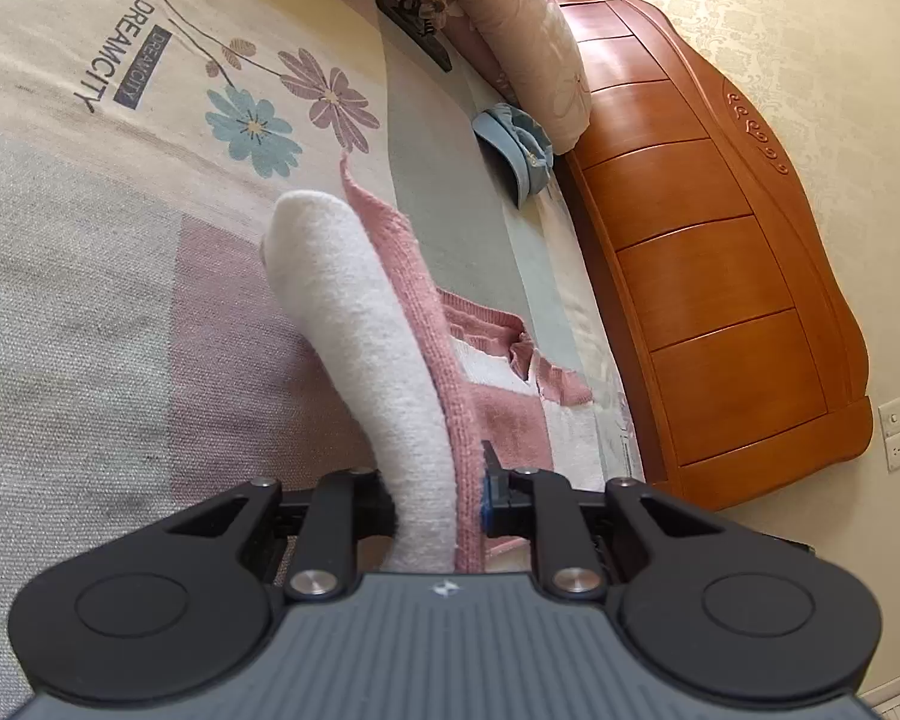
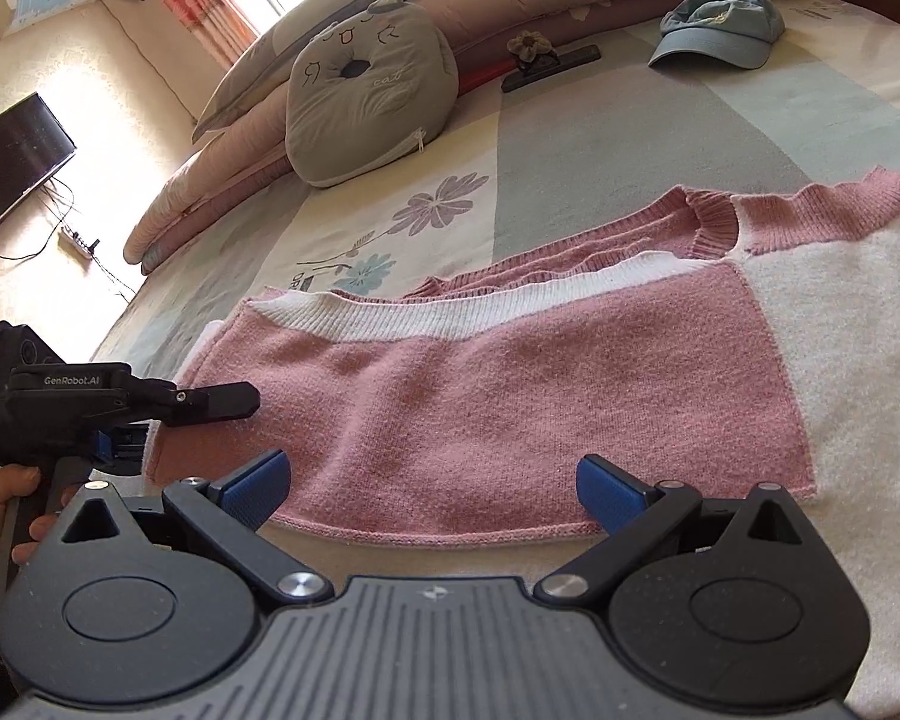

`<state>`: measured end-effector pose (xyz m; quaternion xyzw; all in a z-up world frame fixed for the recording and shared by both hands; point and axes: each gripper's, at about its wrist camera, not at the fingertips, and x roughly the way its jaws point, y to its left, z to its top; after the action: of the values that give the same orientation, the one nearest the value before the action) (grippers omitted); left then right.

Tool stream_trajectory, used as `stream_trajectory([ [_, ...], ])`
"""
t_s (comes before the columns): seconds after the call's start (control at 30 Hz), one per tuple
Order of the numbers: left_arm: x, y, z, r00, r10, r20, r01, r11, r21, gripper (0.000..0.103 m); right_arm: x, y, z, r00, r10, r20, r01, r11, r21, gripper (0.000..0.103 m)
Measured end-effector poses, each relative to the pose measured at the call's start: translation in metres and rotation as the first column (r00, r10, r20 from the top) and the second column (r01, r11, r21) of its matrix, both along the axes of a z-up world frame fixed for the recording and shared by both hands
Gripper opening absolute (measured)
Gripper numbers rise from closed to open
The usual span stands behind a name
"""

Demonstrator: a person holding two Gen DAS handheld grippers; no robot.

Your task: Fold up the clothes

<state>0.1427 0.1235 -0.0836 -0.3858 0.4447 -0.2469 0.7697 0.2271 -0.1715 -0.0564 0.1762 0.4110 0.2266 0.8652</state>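
Sweater in pink and white lies on the bed partly folded, one side doubled over the body; the left gripper pinches its white sleeve, the right gripper hangs spread at the near hem, further folds left.

Pink-and-white sweater on a flower-printed bedspread (blue and mauve blooms), pale blue cap.
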Motion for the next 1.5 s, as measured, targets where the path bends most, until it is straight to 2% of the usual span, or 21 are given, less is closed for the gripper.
stream_trajectory([
  [0.53, -0.002, 0.000, -0.005, 0.999, 0.040, -0.032, -0.041, 0.999, -0.022, 0.018, 0.084, 0.012, -0.008, 0.998, 0.024, 0.050, -0.022, 0.999, -0.042, 0.103],
  [0.67, -0.001, -0.002, -0.003, 0.999, 0.035, -0.028, -0.036, 0.999, -0.013, 0.018, 0.094, 0.014, -0.011, 0.999, 0.014, 0.048, -0.012, 0.999, -0.052, 0.103],
  [0.93, -0.002, -0.003, -0.002, 0.999, 0.031, -0.022, -0.031, 1.000, 0.003, 0.018, 0.045, 0.005, 0.004, 1.000, -0.020, 0.018, 0.021, 1.000, -0.020, 0.103],
  [1.07, -0.003, -0.006, 0.002, 0.999, 0.029, -0.017, -0.029, 0.999, 0.014, 0.019, 0.017, 0.001, -0.004, 0.998, -0.030, -0.055, 0.029, 1.000, -0.007, 0.103],
  [1.17, -0.003, -0.008, 0.005, 1.000, 0.025, -0.015, -0.025, 0.999, 0.026, 0.018, -0.004, -0.001, -0.004, 0.999, -0.031, -0.041, 0.030, 0.999, -0.029, 0.103],
  [1.33, -0.002, -0.013, 0.012, 1.000, 0.020, -0.013, -0.019, 0.999, 0.045, 0.018, -0.021, -0.011, -0.009, 0.985, -0.048, -0.164, 0.048, 0.999, -0.001, 0.103],
  [1.5, -0.002, -0.019, 0.021, 1.000, 0.014, -0.008, -0.014, 0.998, 0.057, 0.018, -0.035, -0.027, -0.005, 0.976, -0.080, -0.202, 0.093, 0.994, 0.055, 0.103],
])
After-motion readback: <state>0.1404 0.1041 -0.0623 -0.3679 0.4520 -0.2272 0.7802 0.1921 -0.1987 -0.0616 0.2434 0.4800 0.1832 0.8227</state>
